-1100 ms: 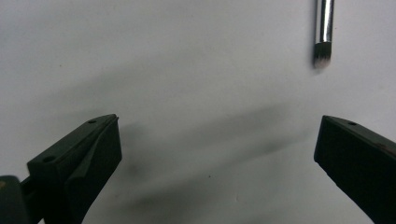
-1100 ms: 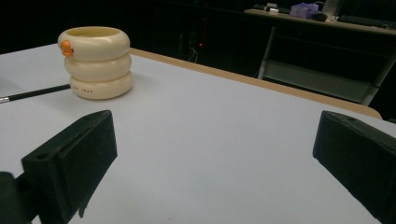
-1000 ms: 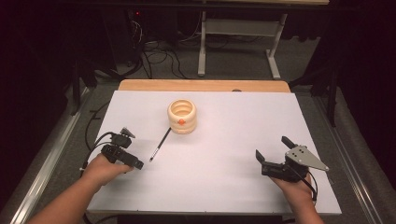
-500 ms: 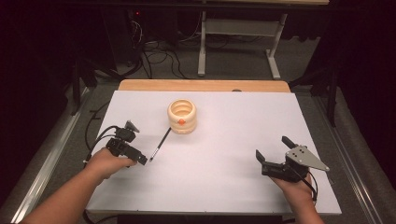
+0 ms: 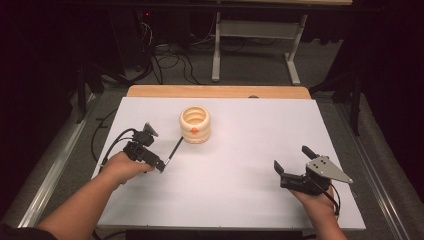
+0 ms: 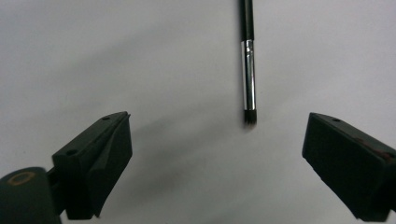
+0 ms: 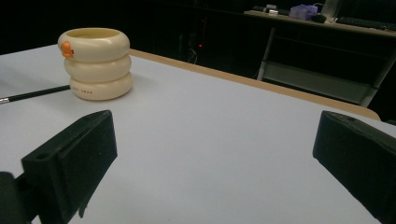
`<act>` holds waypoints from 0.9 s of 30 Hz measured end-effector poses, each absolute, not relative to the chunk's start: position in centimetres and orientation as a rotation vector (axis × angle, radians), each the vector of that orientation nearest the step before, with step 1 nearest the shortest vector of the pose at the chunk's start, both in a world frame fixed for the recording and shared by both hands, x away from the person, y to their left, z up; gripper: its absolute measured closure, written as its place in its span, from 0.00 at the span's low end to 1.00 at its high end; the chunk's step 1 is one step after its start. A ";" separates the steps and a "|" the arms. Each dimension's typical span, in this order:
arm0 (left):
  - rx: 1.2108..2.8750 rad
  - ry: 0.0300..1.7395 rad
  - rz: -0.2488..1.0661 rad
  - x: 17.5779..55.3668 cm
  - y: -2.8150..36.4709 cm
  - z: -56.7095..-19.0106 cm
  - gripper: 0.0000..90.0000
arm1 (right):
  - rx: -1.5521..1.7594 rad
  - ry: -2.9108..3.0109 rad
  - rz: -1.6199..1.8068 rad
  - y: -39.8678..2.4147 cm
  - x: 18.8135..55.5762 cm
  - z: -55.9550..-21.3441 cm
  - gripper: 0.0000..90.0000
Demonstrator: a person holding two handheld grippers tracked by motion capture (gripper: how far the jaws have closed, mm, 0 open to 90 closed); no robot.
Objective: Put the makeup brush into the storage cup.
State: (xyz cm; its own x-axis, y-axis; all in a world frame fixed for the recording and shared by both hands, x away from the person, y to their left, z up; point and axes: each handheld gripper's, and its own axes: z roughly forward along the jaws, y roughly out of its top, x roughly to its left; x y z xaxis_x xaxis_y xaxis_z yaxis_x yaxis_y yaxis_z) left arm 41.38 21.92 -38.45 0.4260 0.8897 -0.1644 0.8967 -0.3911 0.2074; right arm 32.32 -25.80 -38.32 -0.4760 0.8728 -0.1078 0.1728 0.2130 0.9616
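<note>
While the left gripper (image 5: 159, 164) hangs low over the white table (image 5: 240, 130) with its jaws spread wide and empty, the thin black brush (image 6: 248, 70) lies flat just beyond them, its bristle tip nearest the jaws and its handle running away toward the cream ringed cup (image 5: 195, 124). From the left gripper view the brush sits off-centre between the jaws, closer to one of them. To take it cleanly, I'd say the hand should slide across until the silver ferrule sits midway in the gap, drop until the jaw tips nearly brush the tabletop, then close across the shaft rather than on the soft bristles, where the grip would slip. The right gripper (image 5: 292, 167) rests near the right front of the table, jaws also well apart and holding nothing, well clear of cup and brush
</note>
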 end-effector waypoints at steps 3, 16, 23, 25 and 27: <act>2.418 1.545 -0.046 41.8 21.5 -38.4 0.18 | 0.968 1.805 1.309 -25.8 32.3 -38.3 0.01; 2.411 1.534 -0.062 43.3 20.6 -38.9 0.44 | 0.964 1.808 1.310 -25.8 32.3 -38.4 0.01; 2.427 1.508 -0.038 43.9 19.8 -39.2 0.57 | 0.967 1.811 1.309 -25.8 32.4 -38.4 0.01; 2.424 1.516 -0.041 44.0 19.6 -39.3 0.60 | 0.974 1.812 1.308 -25.7 32.4 -38.4 0.01; 2.431 1.520 -0.038 44.2 19.3 -39.4 0.62 | 0.974 1.813 1.303 -25.8 32.4 -38.4 0.01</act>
